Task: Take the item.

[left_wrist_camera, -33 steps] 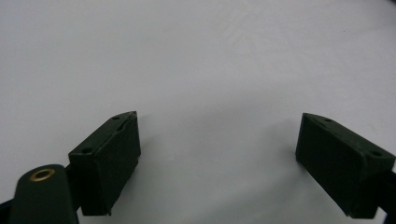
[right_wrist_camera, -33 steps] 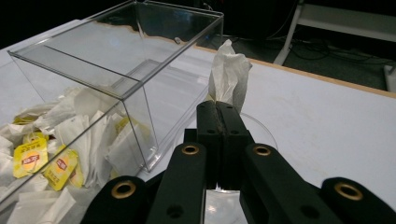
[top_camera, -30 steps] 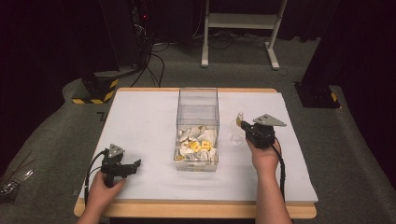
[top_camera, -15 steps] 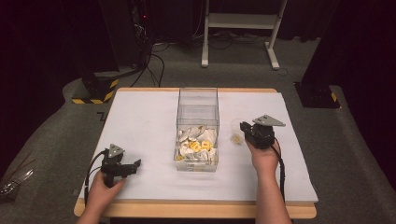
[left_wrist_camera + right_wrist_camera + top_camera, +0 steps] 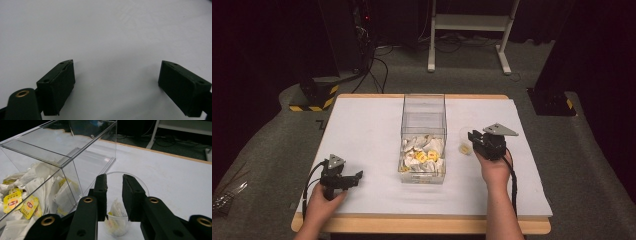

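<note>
While a tea bag (image 5: 115, 210) sits in the clear cup (image 5: 140, 185), just right of the clear box (image 5: 424, 134) of tea bags, the right gripper (image 5: 115, 183) hangs over it, jaws just parting and holding nothing. Drop looks done; next is probably another bag. At the near left, the left gripper (image 5: 117, 75) gapes wide and empty

Cup (image 5: 117, 220) base behind right tool (image 5: 115, 182)

Black tools (image 5: 472, 138), brass screws, grey plates, black cables
</note>
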Demonstrator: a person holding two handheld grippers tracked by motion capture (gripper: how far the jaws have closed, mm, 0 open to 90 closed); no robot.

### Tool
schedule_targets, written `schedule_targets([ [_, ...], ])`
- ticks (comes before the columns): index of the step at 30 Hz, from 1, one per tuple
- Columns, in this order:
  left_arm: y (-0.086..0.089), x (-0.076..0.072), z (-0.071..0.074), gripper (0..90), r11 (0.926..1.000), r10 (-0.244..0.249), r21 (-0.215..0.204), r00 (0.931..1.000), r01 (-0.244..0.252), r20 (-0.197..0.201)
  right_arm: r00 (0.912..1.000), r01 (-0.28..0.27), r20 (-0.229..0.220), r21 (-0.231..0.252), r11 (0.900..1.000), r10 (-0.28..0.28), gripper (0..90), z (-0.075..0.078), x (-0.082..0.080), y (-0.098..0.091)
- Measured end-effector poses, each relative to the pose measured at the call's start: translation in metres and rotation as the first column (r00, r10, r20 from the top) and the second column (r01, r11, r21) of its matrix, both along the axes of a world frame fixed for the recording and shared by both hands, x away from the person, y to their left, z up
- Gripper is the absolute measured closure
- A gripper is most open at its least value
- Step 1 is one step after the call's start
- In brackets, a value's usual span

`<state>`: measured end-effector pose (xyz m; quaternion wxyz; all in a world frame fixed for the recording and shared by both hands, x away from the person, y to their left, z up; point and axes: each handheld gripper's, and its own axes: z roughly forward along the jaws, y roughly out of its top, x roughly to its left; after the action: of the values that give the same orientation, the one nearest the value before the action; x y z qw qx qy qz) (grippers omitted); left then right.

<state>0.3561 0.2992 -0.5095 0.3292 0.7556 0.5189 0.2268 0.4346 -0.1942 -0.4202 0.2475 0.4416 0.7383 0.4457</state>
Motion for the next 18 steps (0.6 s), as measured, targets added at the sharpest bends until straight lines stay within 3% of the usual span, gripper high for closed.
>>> schedule_targets([
  [18, 0.0, 0.0, 0.0, 13.9, 1.0, -0.001, 0.006, 1.0, 0.001, 0.001, 0.9998, -0.014, -0.01, 0.001, 0.9999, 0.014, 55.0, 0.004, -0.014, 0.01],
])
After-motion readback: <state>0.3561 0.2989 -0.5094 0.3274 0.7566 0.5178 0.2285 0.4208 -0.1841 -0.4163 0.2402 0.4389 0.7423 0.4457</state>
